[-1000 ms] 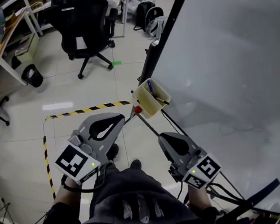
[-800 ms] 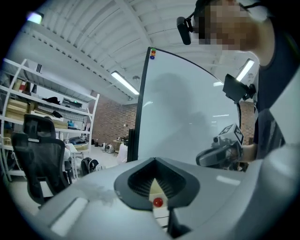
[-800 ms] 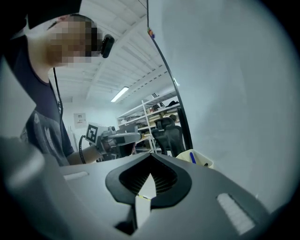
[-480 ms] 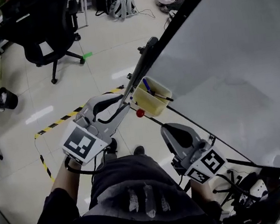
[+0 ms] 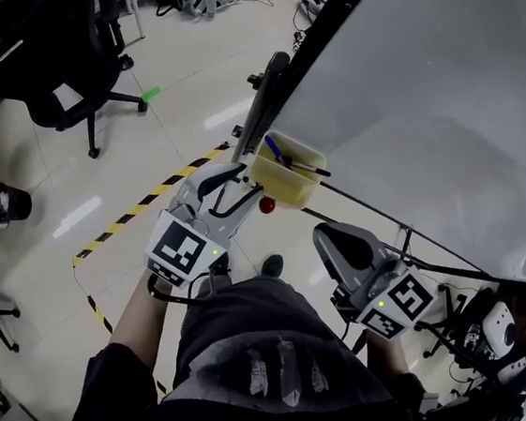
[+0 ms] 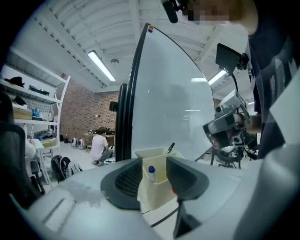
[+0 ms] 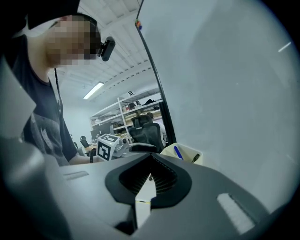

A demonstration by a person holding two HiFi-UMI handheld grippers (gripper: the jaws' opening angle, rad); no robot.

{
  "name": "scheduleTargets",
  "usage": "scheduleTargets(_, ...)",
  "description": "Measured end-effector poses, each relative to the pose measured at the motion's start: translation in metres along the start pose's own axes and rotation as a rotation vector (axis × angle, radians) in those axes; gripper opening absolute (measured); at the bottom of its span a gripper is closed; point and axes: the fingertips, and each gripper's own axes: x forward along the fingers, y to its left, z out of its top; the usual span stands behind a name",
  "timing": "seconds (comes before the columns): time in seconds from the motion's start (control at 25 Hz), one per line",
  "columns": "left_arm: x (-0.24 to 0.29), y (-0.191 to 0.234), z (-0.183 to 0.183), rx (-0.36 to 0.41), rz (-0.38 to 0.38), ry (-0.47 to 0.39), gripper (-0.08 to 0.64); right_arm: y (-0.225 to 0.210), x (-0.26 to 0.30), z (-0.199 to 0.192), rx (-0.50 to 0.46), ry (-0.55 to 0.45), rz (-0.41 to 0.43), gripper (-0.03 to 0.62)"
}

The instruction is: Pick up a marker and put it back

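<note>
A pale yellow cup (image 5: 283, 182) hangs at the whiteboard's lower left edge, with a red knob (image 5: 266, 204) under it. It holds a blue-capped marker (image 5: 275, 147) and a black marker (image 5: 307, 165). My left gripper (image 5: 244, 186) is right at the cup's left side. Its jaws have just been opening, and now it is open with nothing gripped. In the left gripper view the cup (image 6: 152, 190) and the blue-capped marker (image 6: 151, 172) show in the gap of the gripper (image 6: 154, 161), and the black marker (image 6: 171, 147) sticks up behind. My right gripper (image 5: 321, 236) (image 7: 150, 157) is shut and empty, lower right of the cup.
The whiteboard (image 5: 438, 90) fills the right side, its dark frame post (image 5: 265, 101) just above the cup. A black office chair (image 5: 48, 59), a black bin (image 5: 7, 201) and yellow-black floor tape (image 5: 140, 205) lie to the left. Stand legs and a white device (image 5: 498, 329) sit bottom right.
My left gripper has moved right, up to the cup, and its jaws have gone from shut to open. The right gripper has shifted only a little.
</note>
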Motion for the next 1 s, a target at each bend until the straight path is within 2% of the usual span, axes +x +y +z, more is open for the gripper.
scheduleTargets(0.2, 0.004, 0.003, -0.003, 0.01, 0.014, -0.005, 0.123, -0.002, 0.008, 0.0, -0.003, 0.008, 0.017, 0.002)
scheduleTargets(0.48, 0.007, 0.001, -0.009, 0.016, 0.011, -0.008, 0.119, -0.002, 0.015, 0.0, -0.013, 0.02, 0.034, 0.002)
scheduleTargets(0.68, 0.006, 0.001, -0.007, 0.026, 0.037, -0.027, 0.058, -0.001, 0.017, -0.002, -0.01, 0.028, 0.038, 0.002)
scheduleTargets(1.0, 0.007, -0.009, -0.001, 0.024, 0.001, -0.048, 0.046, -0.002, 0.016, 0.001, -0.013, 0.015, 0.025, 0.002)
